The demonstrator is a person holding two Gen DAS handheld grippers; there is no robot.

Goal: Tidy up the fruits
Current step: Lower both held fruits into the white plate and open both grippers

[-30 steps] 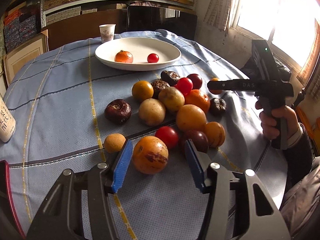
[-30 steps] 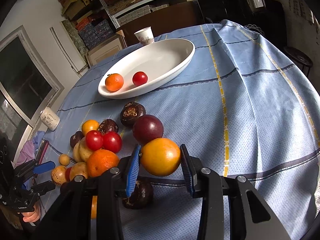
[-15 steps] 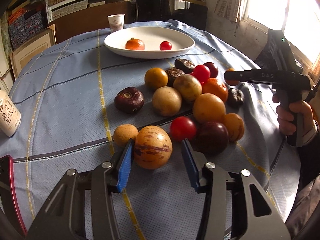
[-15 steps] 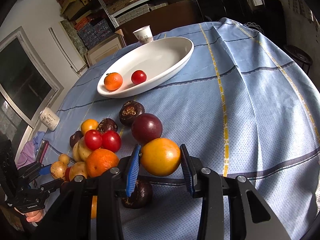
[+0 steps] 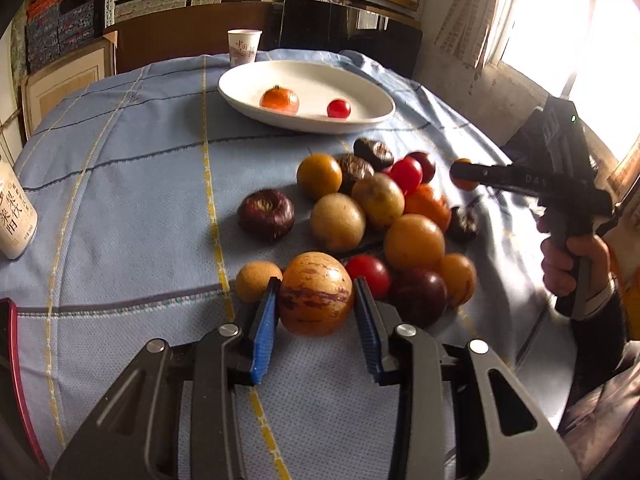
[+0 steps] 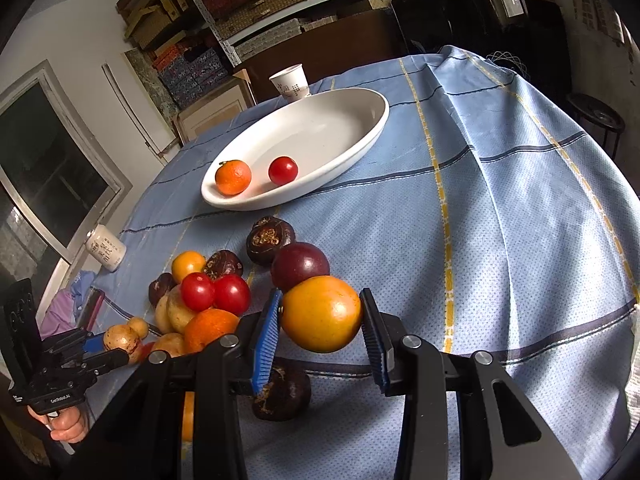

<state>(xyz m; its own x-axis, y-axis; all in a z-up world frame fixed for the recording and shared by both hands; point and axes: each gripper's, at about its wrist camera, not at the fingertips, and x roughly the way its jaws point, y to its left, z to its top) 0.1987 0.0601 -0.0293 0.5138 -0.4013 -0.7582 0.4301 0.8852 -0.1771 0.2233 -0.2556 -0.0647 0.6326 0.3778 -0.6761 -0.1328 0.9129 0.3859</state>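
My left gripper [image 5: 316,312] is shut on a striped tan melon-like fruit [image 5: 316,294] at the near edge of a pile of fruit [image 5: 376,216] on the blue tablecloth. My right gripper [image 6: 322,326] is shut on a yellow-orange fruit [image 6: 322,314] and holds it just above the cloth, over a dark wrinkled fruit [image 6: 282,394]. A white oval dish [image 5: 360,90] at the far side holds a tangerine [image 5: 279,100] and a cherry tomato [image 5: 339,108]. The dish also shows in the right wrist view [image 6: 360,128].
A paper cup [image 5: 243,48] stands behind the dish. A white bottle [image 5: 14,216] stands at the left table edge, with a red-edged phone [image 5: 16,380] nearer. The right gripper body and hand [image 5: 568,200] hover right of the pile.
My left gripper has moved forward around the striped fruit and closed on it. My right gripper has kept its grip on the yellow-orange fruit and barely moved.
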